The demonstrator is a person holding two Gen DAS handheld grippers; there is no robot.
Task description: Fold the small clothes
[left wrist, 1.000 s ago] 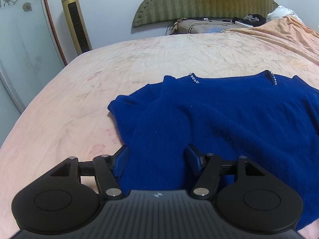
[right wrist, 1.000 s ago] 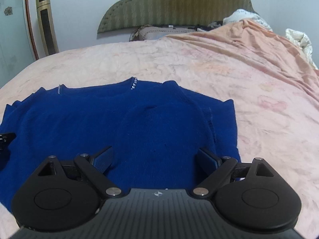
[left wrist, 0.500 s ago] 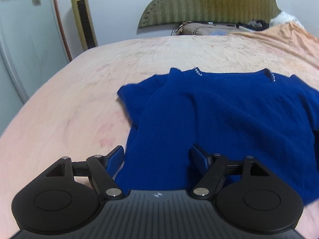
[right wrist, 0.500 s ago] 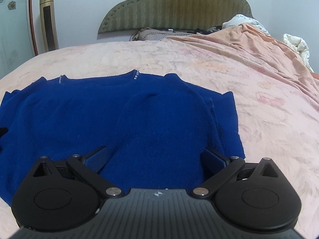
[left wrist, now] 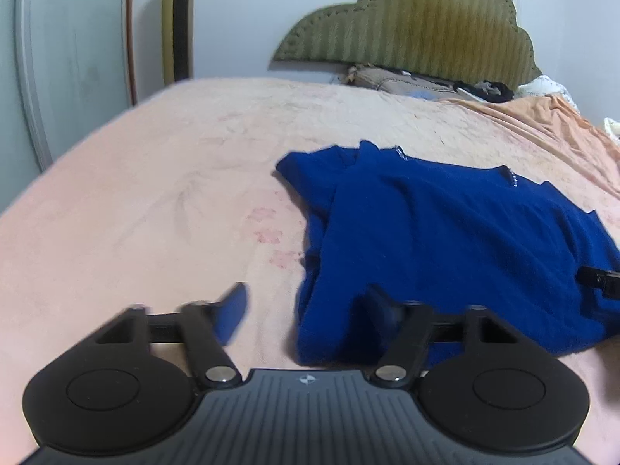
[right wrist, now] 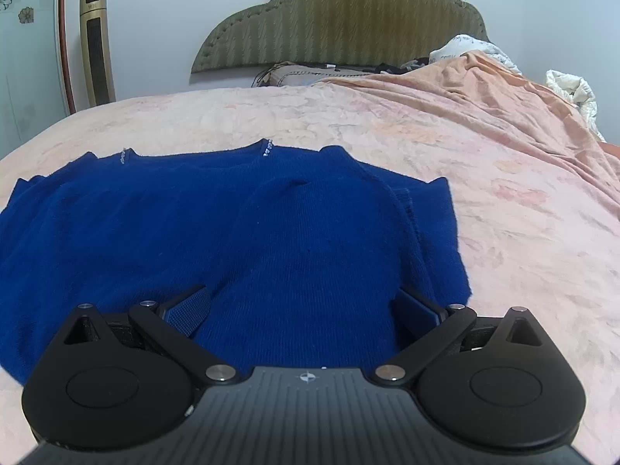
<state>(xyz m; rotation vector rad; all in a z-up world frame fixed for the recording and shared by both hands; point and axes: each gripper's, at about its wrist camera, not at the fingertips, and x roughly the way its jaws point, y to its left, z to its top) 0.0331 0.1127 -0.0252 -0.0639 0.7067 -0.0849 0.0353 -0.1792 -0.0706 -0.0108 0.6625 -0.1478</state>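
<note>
A blue knit sweater [left wrist: 445, 240] lies flat on the pink bedspread [left wrist: 155, 201], neckline toward the headboard, both sleeves folded in over the body. My left gripper [left wrist: 306, 310] is at its lower left corner. Its jaws are closing, with the sweater's left edge between them and the pads not pressing on it. One finger is over the bedspread, the other over the knit. My right gripper [right wrist: 304, 306] stands wide open low over the sweater [right wrist: 271, 232] near its lower right part, nothing pinched. A tip of the right gripper [left wrist: 600, 283] shows at the left wrist view's right edge.
A green padded headboard [right wrist: 341, 19] with pillows and dark clothes below it stands at the far end. An orange blanket [right wrist: 503, 97] is heaped at the back right. A gold tower fan [right wrist: 97, 46] and a glass door stand left of the bed.
My left gripper slid left off the sweater's body to its left edge, with the view rolling a little. The right gripper's jaws spread slightly wider; it stayed in place.
</note>
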